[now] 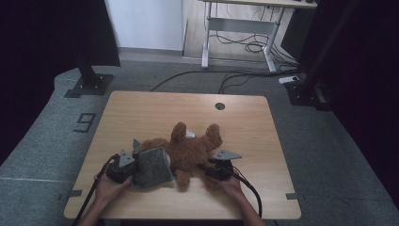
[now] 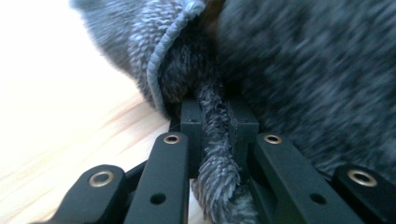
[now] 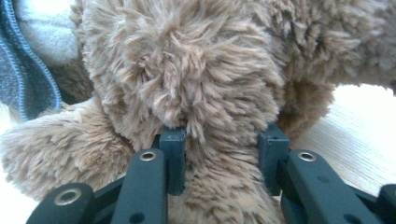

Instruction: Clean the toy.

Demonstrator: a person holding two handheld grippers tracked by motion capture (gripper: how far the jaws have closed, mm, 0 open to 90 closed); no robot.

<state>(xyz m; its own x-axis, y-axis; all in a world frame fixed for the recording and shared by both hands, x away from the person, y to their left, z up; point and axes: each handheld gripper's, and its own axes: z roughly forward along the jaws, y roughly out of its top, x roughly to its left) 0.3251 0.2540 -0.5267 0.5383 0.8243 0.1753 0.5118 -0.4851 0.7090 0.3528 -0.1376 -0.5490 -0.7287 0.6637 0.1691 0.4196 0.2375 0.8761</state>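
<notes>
A brown teddy bear (image 1: 190, 148) lies on the wooden table (image 1: 141, 113), limbs spread. A grey fleece garment (image 1: 153, 167) covers its left part. My left gripper (image 1: 134, 165) sits at the garment's left edge, shut on a fold of the grey fleece (image 2: 215, 154) pinched between its pads. My right gripper (image 1: 211, 165) is at the bear's right side, shut on a brown furry limb (image 3: 219, 154) that bulges between the jaws. In the right gripper view a strip of the garment's blue-stitched hem (image 3: 28, 79) shows at the left.
A round cable hole (image 1: 219, 106) lies near the table's far edge. Beyond the table are a black stand base (image 1: 89, 84), floor cables (image 1: 226, 75) and a white desk frame (image 1: 235, 28). Bare wood spans the far half of the table.
</notes>
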